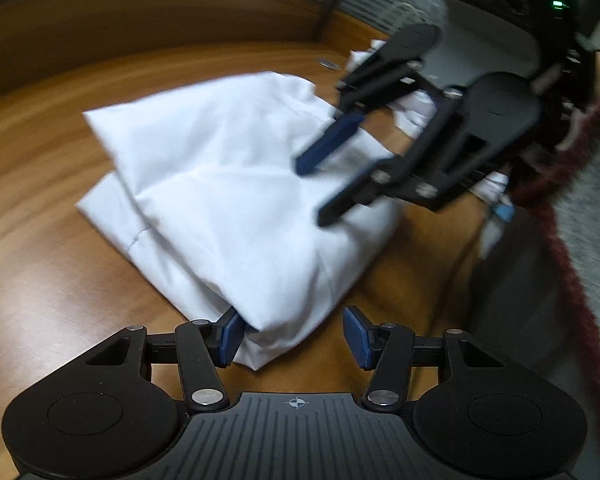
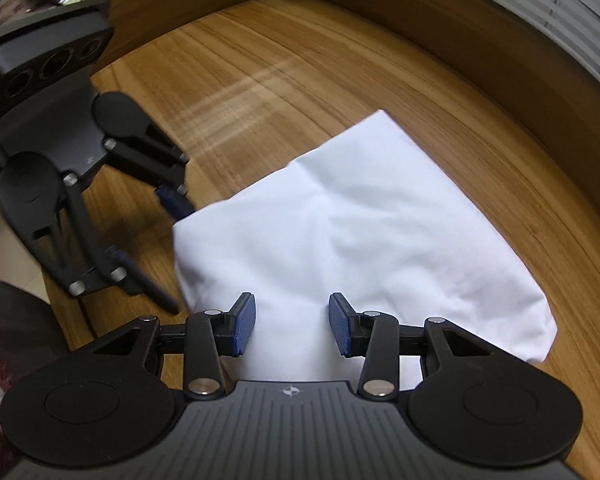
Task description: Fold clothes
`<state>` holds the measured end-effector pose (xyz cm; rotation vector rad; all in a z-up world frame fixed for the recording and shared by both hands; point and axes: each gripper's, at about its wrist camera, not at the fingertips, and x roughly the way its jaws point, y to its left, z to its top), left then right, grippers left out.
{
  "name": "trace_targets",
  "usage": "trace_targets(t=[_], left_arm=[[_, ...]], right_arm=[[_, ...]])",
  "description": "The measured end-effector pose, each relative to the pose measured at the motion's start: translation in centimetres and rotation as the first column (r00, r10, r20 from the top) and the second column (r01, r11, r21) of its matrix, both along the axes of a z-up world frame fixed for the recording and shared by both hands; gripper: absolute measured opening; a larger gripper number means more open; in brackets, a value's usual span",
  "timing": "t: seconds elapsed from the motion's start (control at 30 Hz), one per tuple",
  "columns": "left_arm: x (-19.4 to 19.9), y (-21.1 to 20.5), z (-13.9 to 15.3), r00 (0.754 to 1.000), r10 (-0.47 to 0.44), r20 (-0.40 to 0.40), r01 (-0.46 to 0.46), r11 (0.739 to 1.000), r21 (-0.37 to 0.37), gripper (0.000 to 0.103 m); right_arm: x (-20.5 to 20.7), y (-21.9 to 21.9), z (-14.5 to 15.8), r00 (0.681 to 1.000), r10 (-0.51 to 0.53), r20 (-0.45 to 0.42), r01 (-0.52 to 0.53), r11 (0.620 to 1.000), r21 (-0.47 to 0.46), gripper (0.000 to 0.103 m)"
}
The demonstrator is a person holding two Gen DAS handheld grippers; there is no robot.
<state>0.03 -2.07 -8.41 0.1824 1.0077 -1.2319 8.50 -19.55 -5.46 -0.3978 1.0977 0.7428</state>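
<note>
A folded white garment [image 2: 352,240] lies on the wooden table [image 2: 300,80]. The right gripper [image 2: 292,326] hovers over its near edge, blue-padded fingers [image 2: 245,324] apart. The left gripper [image 2: 168,248], fingers spread, sits at its left corner.

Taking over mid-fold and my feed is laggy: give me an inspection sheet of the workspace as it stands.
Surface: wooden table, bare around the cloth.
Job's things: white garment lying folded in a loose bundle.
Clutter: small metal piece on the table behind the garment, blurred.
Grippers: left gripper open, one pad touching the garment's corner; right gripper open over the garment.
Cables: nothing seen.
Surroundings: raised wooden edge behind the table; person's knitted sleeve.
</note>
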Motion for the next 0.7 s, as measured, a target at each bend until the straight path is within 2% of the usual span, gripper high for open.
trace_targets(t=[0.13,0.27,0.33,0.4,0.6,0.7], left_arm=[[-0.2,0.4,0.2,1.000,0.005,-0.026,-0.006,1.000,-0.018,0.048],[-0.9,0.4,0.9,1.000,0.030,0.003,-0.030,0.999,-0.032,0.048],[-1.5,0.1,1.3,0.999,0.024,0.037,-0.023,0.999,-0.023,0.049],[-1.9,-0.2,1.6,0.998,0.014,0.060,-0.014,1.000,-0.009,0.049],[-2.4,-0.7,2.1,0.995,0.011,0.102,-0.012,1.000,0.008,0.049],[-2.6,-0.9,2.5,0.994,0.022,0.109,-0.023,1.000,0.005,0.050]], right_arm=[[0.1,0.7,0.1,1.000,0.010,0.012,-0.010,1.000,-0.011,0.046],[-0.9,2.7,1.1,0.988,0.155,0.017,-0.155,0.988,-0.016,0.045],[-1.4,3.8,1.3,0.971,0.237,0.018,-0.237,0.971,-0.029,0.030],[-1.6,4.5,1.3,0.953,0.302,-0.001,-0.302,0.953,-0.028,0.021],[-3.0,6.6,1.7,0.881,0.474,0.008,-0.472,0.879,-0.058,0.022],[-3.4,7.5,1.5,0.863,0.504,0.013,-0.501,0.861,-0.086,0.022]])
